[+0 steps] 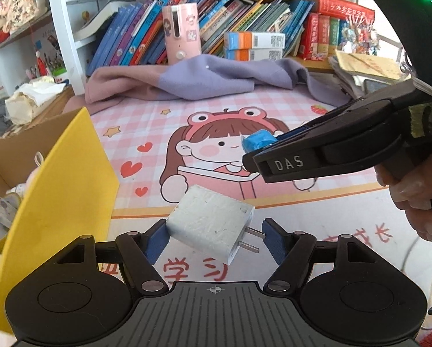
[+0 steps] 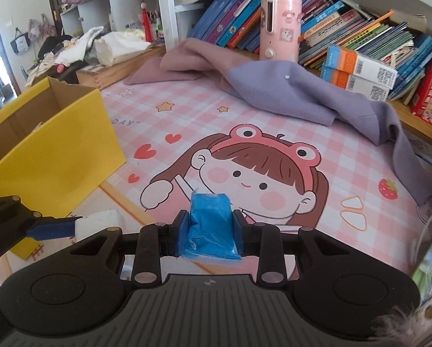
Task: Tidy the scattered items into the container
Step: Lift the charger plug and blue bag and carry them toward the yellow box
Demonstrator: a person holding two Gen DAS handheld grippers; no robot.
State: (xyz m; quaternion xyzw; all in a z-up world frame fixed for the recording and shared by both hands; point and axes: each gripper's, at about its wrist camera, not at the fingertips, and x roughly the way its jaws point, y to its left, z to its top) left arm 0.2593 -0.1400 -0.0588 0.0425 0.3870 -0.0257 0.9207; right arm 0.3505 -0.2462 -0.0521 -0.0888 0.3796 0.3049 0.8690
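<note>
White plastic charger plug (image 1: 211,224), its 2 prongs pointing right, is clamped between the blue pads of the left hand-held gripper (image 1: 213,238), lifted above the worktop's near edge. Just right of it, the right hand-held gripper (image 2: 208,230) is squeezed narrow on a blue wrapped packet (image 2: 211,225). Beside them at the worktop's left edge stands the yellow cardboard box (image 2: 51,156).
</note>
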